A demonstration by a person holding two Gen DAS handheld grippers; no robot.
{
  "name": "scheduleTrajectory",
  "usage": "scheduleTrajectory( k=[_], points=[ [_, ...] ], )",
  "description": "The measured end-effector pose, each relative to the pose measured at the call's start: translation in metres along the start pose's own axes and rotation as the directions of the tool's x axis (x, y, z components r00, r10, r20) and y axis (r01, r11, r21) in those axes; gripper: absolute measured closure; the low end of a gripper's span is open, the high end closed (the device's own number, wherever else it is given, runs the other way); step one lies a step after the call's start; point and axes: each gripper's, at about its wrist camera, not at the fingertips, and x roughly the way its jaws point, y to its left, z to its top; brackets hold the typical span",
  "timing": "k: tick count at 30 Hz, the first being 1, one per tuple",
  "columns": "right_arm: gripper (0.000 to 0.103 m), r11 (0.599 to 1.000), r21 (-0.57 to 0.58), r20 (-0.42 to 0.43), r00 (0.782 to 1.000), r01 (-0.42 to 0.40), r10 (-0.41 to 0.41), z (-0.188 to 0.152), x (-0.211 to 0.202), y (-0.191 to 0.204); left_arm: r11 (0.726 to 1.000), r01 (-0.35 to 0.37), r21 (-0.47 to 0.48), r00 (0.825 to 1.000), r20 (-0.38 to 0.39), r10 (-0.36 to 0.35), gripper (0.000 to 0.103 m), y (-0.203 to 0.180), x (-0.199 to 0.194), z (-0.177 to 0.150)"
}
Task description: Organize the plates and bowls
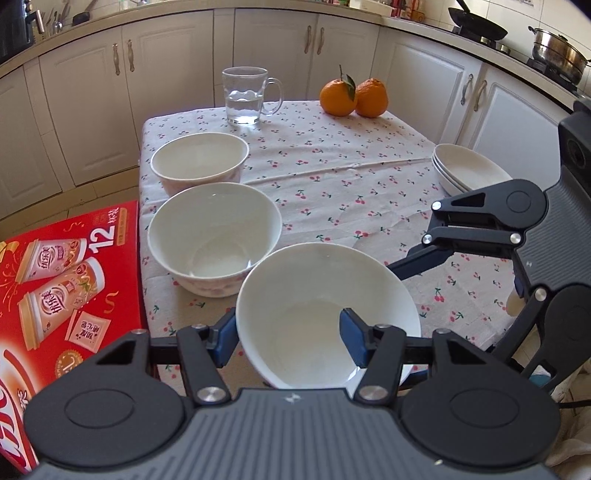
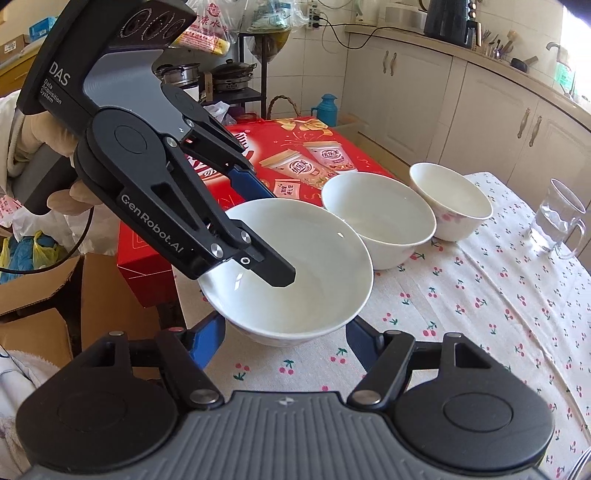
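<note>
While its blue pads straddle one wall, the left hand-held gripper (image 1: 288, 341) pinches a glossy white bowl (image 1: 325, 314); the right hand-held gripper (image 2: 282, 338) gapes beside it above cherry-print cloth (image 2: 480, 314).

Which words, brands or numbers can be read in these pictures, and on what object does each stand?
"12": red box.
"DAS Data Acquisition System": body of the left claw.
"GenRobot.AI": its arm link.
Chinese print on the box's cups and on the plastic bag: too small to read surely.
</note>
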Motion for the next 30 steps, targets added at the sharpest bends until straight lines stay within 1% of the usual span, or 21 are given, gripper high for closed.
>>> scheduleTrajectory(
  k=[8, 18, 30],
  points=[
    [0.027, 0.996, 0.055, -0.002, 0.997, 0.073, -0.073, -0.02, -0.026, -0.017, 0.996, 0.057, 0.07, 0.998, 0.006, -0.057, 0.046, -0.029, 0.017, 0.024],
    [0.027, 0.979, 0.131, -0.016, 0.988, 0.154, -0.153, -0.049, -0.052, -0.039, 0.982, 0.126, 0.141, 0.992, -0.009, -0.126, 0.046, -0.061, 0.047, 0.047],
    [0.027, 0.96, 0.192, -0.04, 0.979, 0.202, -0.198, -0.069, -0.06, -0.057, 0.972, 0.17, 0.165, 0.985, -0.033, -0.167, 0.046, -0.078, 0.074, 0.062]
  ],
)
